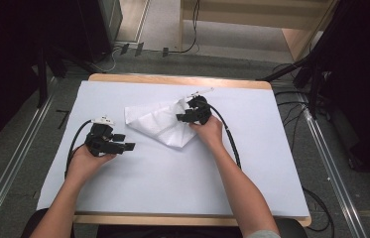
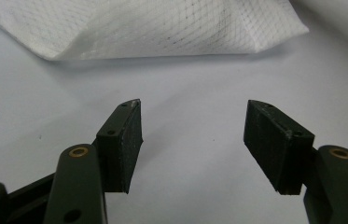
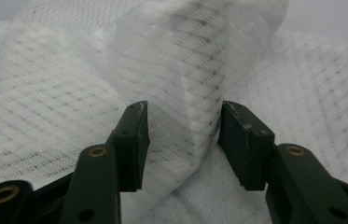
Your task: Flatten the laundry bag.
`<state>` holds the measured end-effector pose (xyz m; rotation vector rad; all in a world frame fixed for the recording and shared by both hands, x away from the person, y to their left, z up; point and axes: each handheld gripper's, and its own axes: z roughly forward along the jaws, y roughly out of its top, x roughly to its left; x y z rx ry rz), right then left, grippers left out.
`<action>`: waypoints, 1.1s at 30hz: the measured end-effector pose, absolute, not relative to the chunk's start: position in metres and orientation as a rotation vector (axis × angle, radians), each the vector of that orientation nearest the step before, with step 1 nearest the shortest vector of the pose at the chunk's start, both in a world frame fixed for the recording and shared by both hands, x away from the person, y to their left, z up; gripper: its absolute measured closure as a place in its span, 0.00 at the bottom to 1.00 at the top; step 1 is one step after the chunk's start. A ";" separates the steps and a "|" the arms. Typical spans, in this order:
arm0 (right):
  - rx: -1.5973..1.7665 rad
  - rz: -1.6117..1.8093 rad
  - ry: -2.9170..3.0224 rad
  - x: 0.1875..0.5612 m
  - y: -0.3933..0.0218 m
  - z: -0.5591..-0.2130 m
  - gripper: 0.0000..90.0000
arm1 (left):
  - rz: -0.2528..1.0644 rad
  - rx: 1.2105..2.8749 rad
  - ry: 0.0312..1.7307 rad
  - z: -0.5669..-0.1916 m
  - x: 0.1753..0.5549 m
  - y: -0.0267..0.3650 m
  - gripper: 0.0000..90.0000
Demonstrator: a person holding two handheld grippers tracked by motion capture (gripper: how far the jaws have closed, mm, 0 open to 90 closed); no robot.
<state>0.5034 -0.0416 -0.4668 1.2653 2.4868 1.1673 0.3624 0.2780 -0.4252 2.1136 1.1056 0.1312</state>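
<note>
So the right tongs [image 3: 183,140] are sitting partly spread, and a raised fold of the white cloth [image 3: 195,70] stands up between the two pads. The pads look like they sit right at the sides of that fold, but I can't tell if they're actually pressing on it. From above, the right tongs [image 1: 188,117] are over the right-hand part of the cloth [image 1: 158,123], held in the person's right hand [image 1: 208,130].

The left tongs [image 2: 192,140] are spread wide with nothing between them, hovering over bare table and pointed at the cloth's edge [image 2: 153,32] a little way off. From above they [image 1: 123,144] sit near the cloth's left corner, not touching it.

The cloth is thin, white, with a fine diamond mesh pattern, crumpled into a rough triangle. It lies mid-table toward the far edge, long axis running left to right, narrow tip pointing toward the person. The table [image 1: 172,183] has a plain white sheet on it, with a wooden rim showing.
</note>
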 end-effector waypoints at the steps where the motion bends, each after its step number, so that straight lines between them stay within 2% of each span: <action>1: 1.260 1.174 2.487 0.503 -0.040 -0.468 0.66 | 0.134 2.113 1.103 -0.425 0.362 0.279 0.42; 2: 1.247 1.165 2.487 0.503 -0.038 -0.468 0.75 | 0.135 2.112 1.106 -0.425 0.362 0.279 0.42; 3: 1.247 1.165 2.487 0.503 -0.038 -0.468 0.75 | 0.135 2.110 1.109 -0.424 0.362 0.280 0.42; 8: 1.232 1.153 2.500 0.500 -0.033 -0.469 0.92 | 0.140 2.097 1.122 -0.424 0.363 0.283 0.42; 11: 1.226 1.161 2.507 0.501 -0.034 -0.467 0.98 | 0.141 2.097 1.119 -0.424 0.364 0.285 0.42; 20: 1.215 1.227 2.494 0.495 -0.039 -0.450 0.99 | 0.149 2.096 1.129 -0.424 0.363 0.286 0.43; 33: 1.091 1.311 2.488 0.465 -0.040 -0.421 0.99 | 0.169 2.059 1.143 -0.420 0.363 0.294 0.43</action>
